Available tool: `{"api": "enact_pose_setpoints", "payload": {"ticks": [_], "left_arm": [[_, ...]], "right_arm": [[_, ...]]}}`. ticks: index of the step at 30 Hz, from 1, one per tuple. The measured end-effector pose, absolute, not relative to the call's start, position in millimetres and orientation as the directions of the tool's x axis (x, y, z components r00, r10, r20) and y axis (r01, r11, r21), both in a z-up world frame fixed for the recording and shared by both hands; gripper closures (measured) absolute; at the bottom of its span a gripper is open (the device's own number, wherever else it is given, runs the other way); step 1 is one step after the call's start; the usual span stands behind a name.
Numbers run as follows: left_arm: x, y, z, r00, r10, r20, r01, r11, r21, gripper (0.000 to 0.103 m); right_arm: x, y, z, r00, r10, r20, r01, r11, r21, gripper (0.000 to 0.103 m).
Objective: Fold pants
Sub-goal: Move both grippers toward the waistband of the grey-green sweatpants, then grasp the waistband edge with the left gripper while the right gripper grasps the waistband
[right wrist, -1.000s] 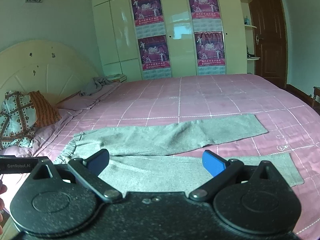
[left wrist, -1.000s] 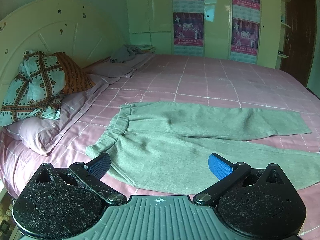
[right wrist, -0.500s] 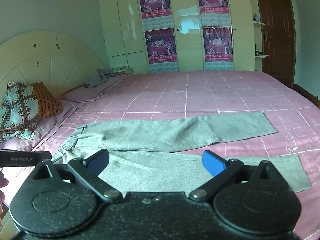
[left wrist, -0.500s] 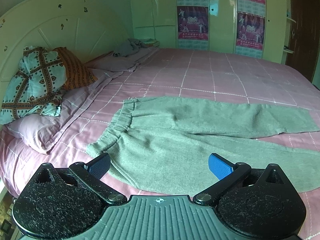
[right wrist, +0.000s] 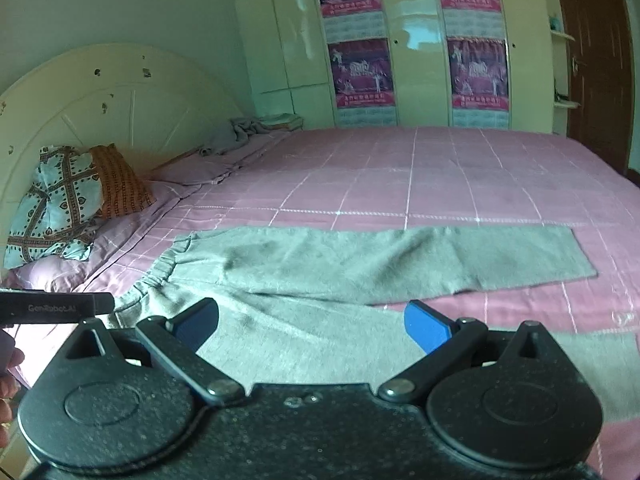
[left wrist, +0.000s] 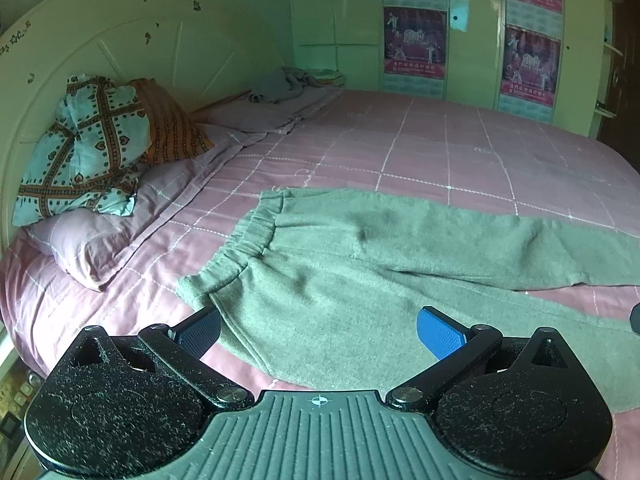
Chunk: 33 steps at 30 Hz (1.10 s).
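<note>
A wide stretch of bare pink checked bedspread is seen beyond the far trouser leg, reaching to the cream wardrobe doors with purple posters; the near edge of the bed is hidden under both tools. The grey knitted pants with an elastic waistband are spread flat on the near half of the bed, waistband to the left, legs parted and running to the right. The left gripper is held above the near waist corner with its blue-padded fingers spread wide, nothing between them. The right gripper is held over the near leg, likewise wide apart and empty. At far left, a lilac pillow, a turquoise patterned cloth bundle and an orange striped cushion are stacked against the cream arched headboard, well apart from the pants.
</note>
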<state>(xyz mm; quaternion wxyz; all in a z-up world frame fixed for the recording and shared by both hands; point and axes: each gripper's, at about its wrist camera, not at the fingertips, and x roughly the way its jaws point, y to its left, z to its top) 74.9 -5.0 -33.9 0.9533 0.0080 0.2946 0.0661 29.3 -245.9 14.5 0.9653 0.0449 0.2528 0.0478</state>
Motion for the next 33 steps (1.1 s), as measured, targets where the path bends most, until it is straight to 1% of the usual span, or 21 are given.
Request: {"api": "enact_pose_setpoints", "payload": {"ticks": [6,10,12,15,23,30,33], "left_arm": [[89,6,-34,0.795,0.112,-0.596,-0.075,0.993,0.085,0.000],[106,15,-34,0.782,0.086,-0.617,-0.059,0.996,0.064,0.000],[116,17,-35,0.783,0.089,-0.615,-0.066,0.996,0.061,0.000],[137,20,-39,0.781,0.096,-0.617,-0.069,0.995,0.067,0.000],[211,40,-63,0.756,0.097,-0.647,-0.068,0.995,0.070,0.000],[285,70,-95,0.722,0.149,-0.676,-0.096,0.989,0.116,0.000],[321,86,-112,0.689,0.167,-0.705,-0.105,0.986,0.130,0.000]], "right_arm": [[36,-237,16,0.869,0.089,-0.488,-0.050,0.994,0.092,0.003],[44,-223,17,0.874,0.084,-0.479,-0.067,0.996,0.052,0.003],[52,-216,16,0.873,0.075,-0.482,-0.069,0.997,0.030,0.003],[69,-209,13,0.867,0.094,-0.489,-0.088,0.996,0.035,0.003],[134,-189,4,0.849,0.140,-0.509,-0.167,0.986,-0.006,0.003],[198,-169,-22,0.832,0.178,-0.526,-0.256,0.964,-0.078,0.005],[230,-168,-36,0.809,0.202,-0.552,-0.285,0.956,-0.067,0.005]]}}
